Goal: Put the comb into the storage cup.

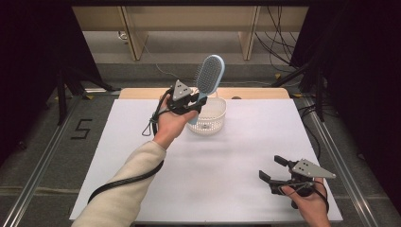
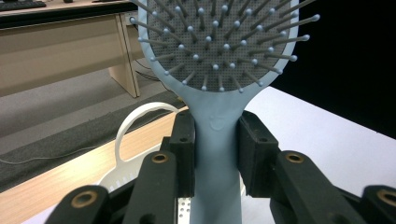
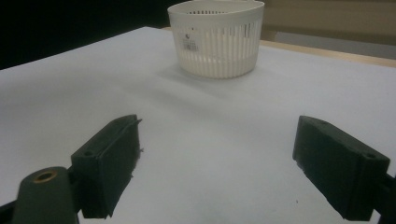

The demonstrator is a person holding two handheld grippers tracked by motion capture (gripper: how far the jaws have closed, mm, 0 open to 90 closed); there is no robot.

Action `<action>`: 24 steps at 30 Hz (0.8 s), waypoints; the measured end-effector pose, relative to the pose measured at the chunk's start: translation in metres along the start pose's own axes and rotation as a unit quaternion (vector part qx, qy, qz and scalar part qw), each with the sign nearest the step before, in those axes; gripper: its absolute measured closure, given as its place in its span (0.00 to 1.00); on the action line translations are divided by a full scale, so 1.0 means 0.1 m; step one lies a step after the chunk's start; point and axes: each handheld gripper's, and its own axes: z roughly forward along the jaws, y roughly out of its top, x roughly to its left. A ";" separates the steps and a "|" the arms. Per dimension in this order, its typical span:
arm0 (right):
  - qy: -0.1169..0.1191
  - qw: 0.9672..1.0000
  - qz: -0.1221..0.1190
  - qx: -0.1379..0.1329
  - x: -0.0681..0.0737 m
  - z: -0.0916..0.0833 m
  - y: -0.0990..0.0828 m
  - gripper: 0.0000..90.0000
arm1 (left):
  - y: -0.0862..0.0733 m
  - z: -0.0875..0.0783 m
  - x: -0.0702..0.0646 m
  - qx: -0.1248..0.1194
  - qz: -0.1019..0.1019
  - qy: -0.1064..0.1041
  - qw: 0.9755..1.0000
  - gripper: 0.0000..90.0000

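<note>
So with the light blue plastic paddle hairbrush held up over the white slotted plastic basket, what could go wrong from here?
1. The left gripper clamps the light blue plastic paddle hairbrush only on its narrow handle, with the wide bristled head above the grip; it could pivot or slip between the pads.
2. The white slotted plastic basket looks light and shallow; a tall brush dropped in might tip it or lean out over the rim.
3. The right gripper sits open, far from the basket, so nothing steadies it.
</note>
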 end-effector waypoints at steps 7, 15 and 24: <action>0.000 1.000 0.001 0.000 0.00 0.00 0.00 0.17 | 0.02 0.02 0.00 0.000 0.001 -0.002 1.000 0.77; 0.001 1.000 0.001 -0.001 0.00 0.00 0.00 0.17 | 0.03 0.06 -0.01 -0.001 0.003 -0.003 1.000 0.77; 0.001 1.000 0.004 -0.002 0.00 0.00 0.00 0.17 | 0.05 0.10 0.00 0.001 0.005 -0.004 1.000 0.77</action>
